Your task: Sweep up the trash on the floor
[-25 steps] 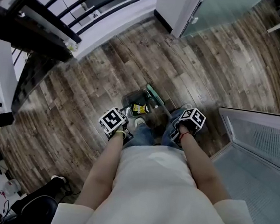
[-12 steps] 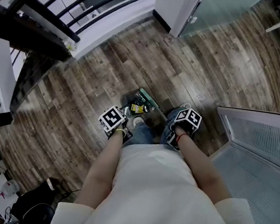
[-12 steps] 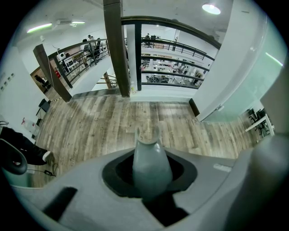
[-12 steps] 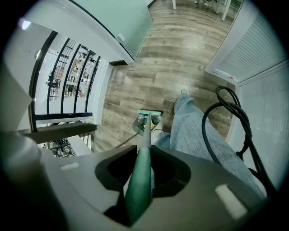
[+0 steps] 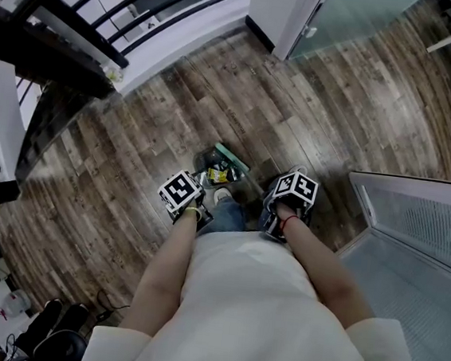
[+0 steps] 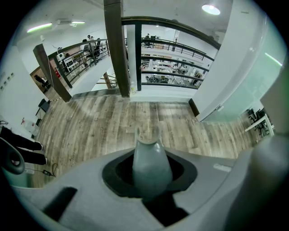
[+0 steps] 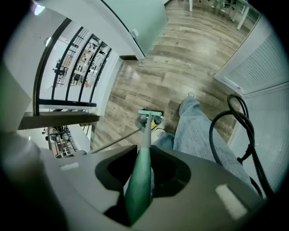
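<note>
Left gripper (image 6: 151, 173): closed round the top of a pale grey handle (image 6: 150, 158), whose end pokes out past the jaws. I take it for the dustpan's pole.
Right gripper (image 7: 141, 178): clamped on the green broom handle (image 7: 143, 149), which runs down to the broom head (image 7: 150, 113) on the wood floor (image 5: 133, 142).
Trash (image 5: 219, 172): a small yellow-and-dark bunch just ahead of the person's shoe (image 5: 224, 195), touching or right beside the broom head.
Dustpan (image 5: 206, 162): dark and low, on the left of the bunch. From where I stand I cannot tell whether the scraps are already inside it.
Step in hand: it looks like the closing strokes, gathering the bunch into the pan.
Doing it well: press the pan's lip flat on the boards and hold the left side steady. Draw the broom in short, low pulls toward the pan mouth.
Risk: a hard flick could scatter the light wrappers, and a lifted lip would let bits slide underneath.
</note>
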Demonstrator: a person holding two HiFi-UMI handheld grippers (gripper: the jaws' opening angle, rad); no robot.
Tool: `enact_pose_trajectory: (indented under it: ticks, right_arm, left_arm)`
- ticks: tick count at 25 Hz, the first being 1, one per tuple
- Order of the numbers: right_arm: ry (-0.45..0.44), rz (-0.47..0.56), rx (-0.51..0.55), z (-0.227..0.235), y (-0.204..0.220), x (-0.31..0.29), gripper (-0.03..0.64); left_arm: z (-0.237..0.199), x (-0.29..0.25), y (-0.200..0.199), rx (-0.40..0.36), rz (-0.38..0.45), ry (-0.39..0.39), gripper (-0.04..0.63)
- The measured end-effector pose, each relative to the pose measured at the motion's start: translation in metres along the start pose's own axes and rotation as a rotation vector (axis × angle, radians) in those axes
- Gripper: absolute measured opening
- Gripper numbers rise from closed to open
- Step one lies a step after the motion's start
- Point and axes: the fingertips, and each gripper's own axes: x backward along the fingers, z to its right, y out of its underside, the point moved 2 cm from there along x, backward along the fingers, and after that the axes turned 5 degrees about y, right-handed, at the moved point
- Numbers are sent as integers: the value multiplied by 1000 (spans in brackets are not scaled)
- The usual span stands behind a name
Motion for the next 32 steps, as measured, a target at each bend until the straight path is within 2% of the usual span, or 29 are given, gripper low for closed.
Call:
enact_pose_trajectory:
  ticks: [5,8,12,15,16,18,27,32]
  right_arm:
    - [1,-11,63,-6,6,5,100]
    - [-6,-16,95,-9,10,9,100]
    - [-15,-26,123,-13,13,14,100]
    - [-24,-37,158,-17,17,18,100]
    - [-32,-39,161,-17,18,20,98]
    - [-51,-43,155,-16,19,23,98]
    - [-233,-41,36,-20,11,46,98]
    - [-240,17,29,-19,-4,48,98]
  left_arm:
    - [-4,3,-7,-25,28,-24,87]
    - [0,-2,-2,-6,8,6,87]
    - [1,-2,-1,1,3,6,87]
    - [12,-1,2,28,-15,57,87]
    - [9,-1,1,21,-11,41,87]
    - [2,1,0,2,-2,7,87]
    - [-2,3,-4,-4,1,-2,87]
    - [-1,3,-4,-5,-6,-3,87]
